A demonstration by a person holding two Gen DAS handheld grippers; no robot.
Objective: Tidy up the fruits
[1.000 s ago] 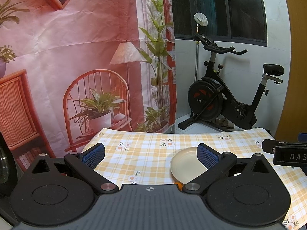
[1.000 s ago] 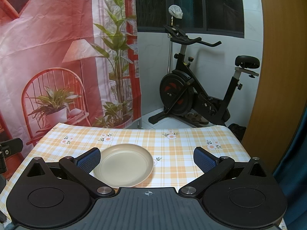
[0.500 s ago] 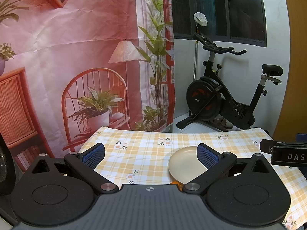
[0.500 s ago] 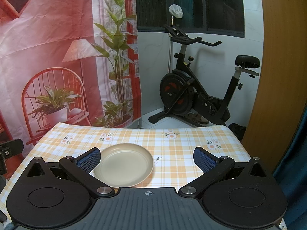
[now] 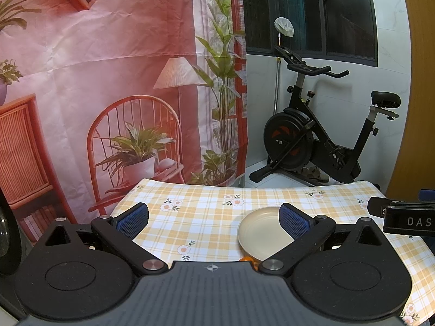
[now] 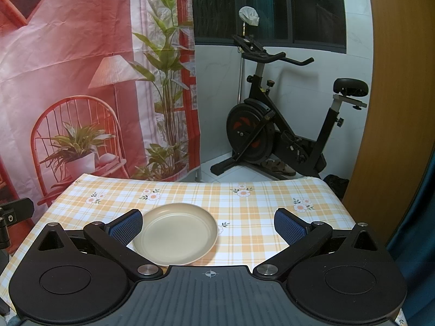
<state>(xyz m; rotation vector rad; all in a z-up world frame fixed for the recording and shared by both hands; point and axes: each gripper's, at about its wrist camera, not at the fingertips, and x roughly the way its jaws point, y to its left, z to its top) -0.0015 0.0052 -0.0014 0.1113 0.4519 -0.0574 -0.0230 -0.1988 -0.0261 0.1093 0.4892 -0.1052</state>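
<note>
White capital letters "DAS" stand on the black body of the right gripper (image 5: 405,214) where it juts in at the right edge of the left wrist view; the rest of the word is cut off by the frame. No other writing can be read in either view.

The left gripper (image 5: 214,218) is spread wide with nothing between its blue ribbed pads (image 5: 133,218), held above a table covered in a yellow and white checked tablecloth with small flower prints (image 5: 206,212). The right gripper (image 6: 208,225) is likewise released, its blue pads (image 6: 289,228) well apart and bare.

A round, shallow, cream-coloured plate (image 6: 176,233) lies flat on the tablecloth with nothing in it. In the right wrist view it sits just beside the left pad; in the left wrist view the same plate (image 5: 261,233) is partly behind the right pad. A small orange piece, possibly a fruit (image 5: 246,258), peeks out at the near rim of the plate, mostly hidden by the gripper body; what it is cannot be told.

Behind the table hangs a pink printed backdrop showing a red rattan chair, potted plants and a lamp (image 5: 108,81), and a black exercise bike (image 6: 274,125) stands on white tiles.

Against one second ago, the left wrist view sits slightly farther back, so more tablecloth shows and the plate looks a little farther off. The right wrist view is practically unchanged.
</note>
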